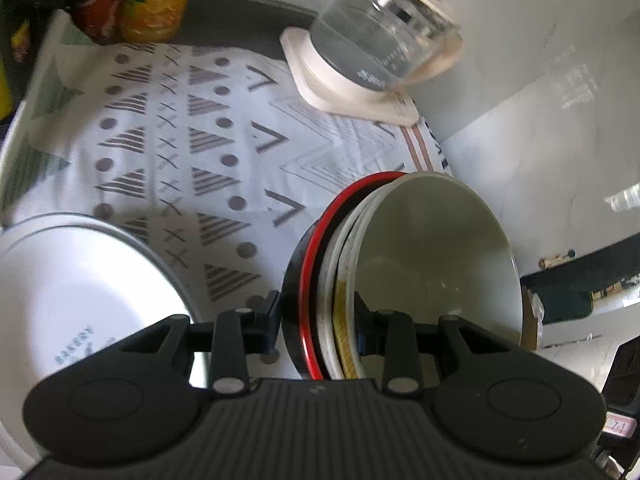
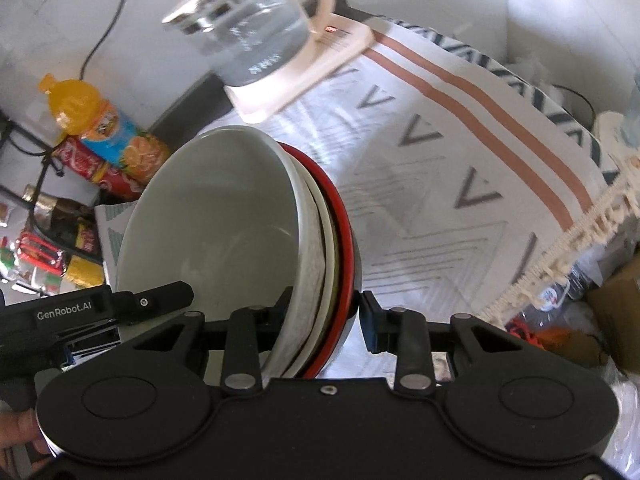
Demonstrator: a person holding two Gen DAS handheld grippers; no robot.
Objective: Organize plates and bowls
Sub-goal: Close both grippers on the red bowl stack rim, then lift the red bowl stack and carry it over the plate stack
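A nested stack of bowls (image 1: pixel 432 264) is held tilted on its edge over the patterned cloth (image 1: pixel 208 140): black-and-red outer bowl, white ones inside, a grey-green bowl (image 2: pixel 216 216) innermost. My left gripper (image 1: pixel 318 320) is shut on one side of the stack's rims. My right gripper (image 2: pixel 324 316) is shut on the opposite side of the stack's rims (image 2: pixel 316 280), and one of the left gripper's fingers (image 2: pixel 168 294) shows reaching over the inner bowl. A white plate (image 1: pixel 68 300) with small print lies on the cloth to the left of the stack.
A glass kettle (image 1: pixel 384 28) on its cream base stands at the back of the cloth. Drink bottles (image 1: pixel 132 0) stand at the far left corner. The cloth's fringed edge (image 2: pixel 560 252) drops off at the right, with a cardboard box (image 2: pixel 620 308) and clutter below. Snack packets (image 2: pixel 44 256) lie left.
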